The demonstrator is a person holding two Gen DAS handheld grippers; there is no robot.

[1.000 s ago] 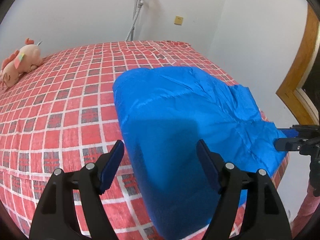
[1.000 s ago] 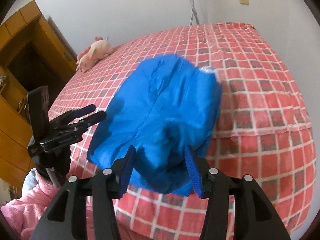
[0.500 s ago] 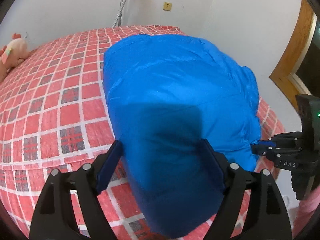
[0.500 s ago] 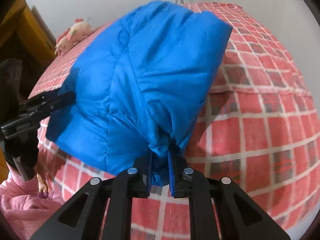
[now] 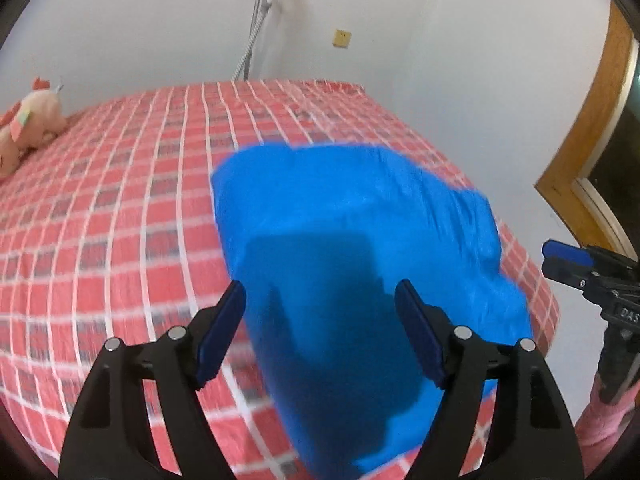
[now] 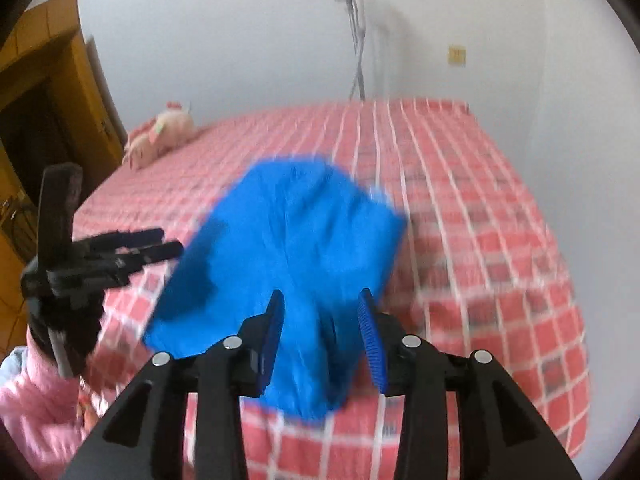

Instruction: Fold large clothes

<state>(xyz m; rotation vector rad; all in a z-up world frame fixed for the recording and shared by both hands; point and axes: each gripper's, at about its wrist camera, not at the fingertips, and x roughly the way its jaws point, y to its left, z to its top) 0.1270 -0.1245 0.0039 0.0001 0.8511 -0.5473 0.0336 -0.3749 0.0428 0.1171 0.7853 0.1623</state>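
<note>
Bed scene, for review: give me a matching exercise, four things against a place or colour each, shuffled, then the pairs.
Things:
1. jacket
2. plush toy
3. bedspread
4. wall socket

Descriptions:
A. red check with white lines
B. yellow, high on the white wall
C. plain blue, lying at the near edge of the bed
D. pink, at the far left of the bed

Pairs: 1-C, 2-D, 3-A, 4-B

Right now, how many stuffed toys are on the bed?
1. A pink plush toy lies at the far left corner of the red checked bed, well apart from the folded blue padded jacket. Nothing else toy-like shows; the jacket could hide something.
</note>
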